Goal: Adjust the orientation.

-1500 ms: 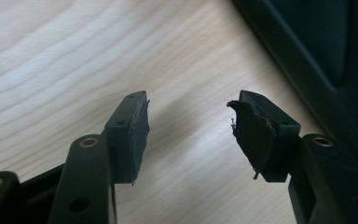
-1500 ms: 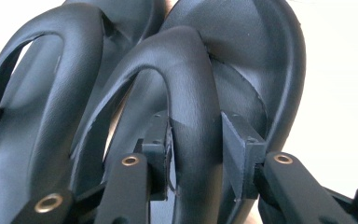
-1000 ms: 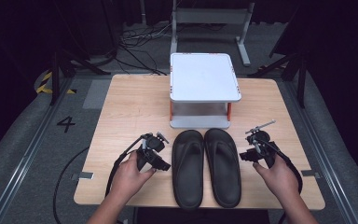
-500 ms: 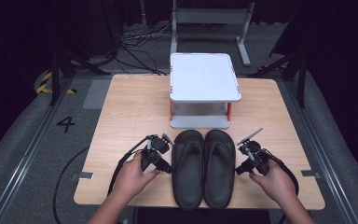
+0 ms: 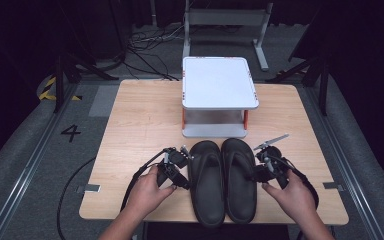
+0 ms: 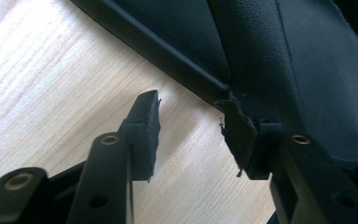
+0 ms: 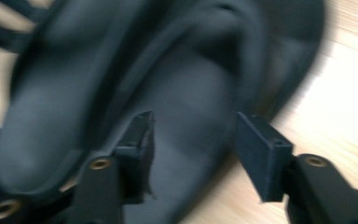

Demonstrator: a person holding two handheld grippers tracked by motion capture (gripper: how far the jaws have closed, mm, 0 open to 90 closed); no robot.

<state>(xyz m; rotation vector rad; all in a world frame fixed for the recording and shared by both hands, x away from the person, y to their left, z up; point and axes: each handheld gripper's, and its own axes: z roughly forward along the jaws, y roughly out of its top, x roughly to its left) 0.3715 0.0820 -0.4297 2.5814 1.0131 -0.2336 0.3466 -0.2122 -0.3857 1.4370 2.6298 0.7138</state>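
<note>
Two black sandals lie side by side at the table's near edge, the left sandal and the right sandal. My left gripper rests low beside the left sandal's outer edge. Its jaws have just been closing, and bare wood shows between them, with one jaw against the sandal's rim. My right gripper is at the right sandal's outer side. Its jaws have just been opening and now stand apart over the sandal's edge, the pads not pressing on it. The right gripper view is blurred.
A small white-topped stand with orange legs sits on the wooden table just behind the sandals' toes. Bare wood lies to both sides of it. A metal frame and cables are on the floor beyond the table.
The right hand moved in to the right sandal's side, dipped, then lifted a little. The left hand crept slightly toward the left sandal. The sandals have not shifted.
</note>
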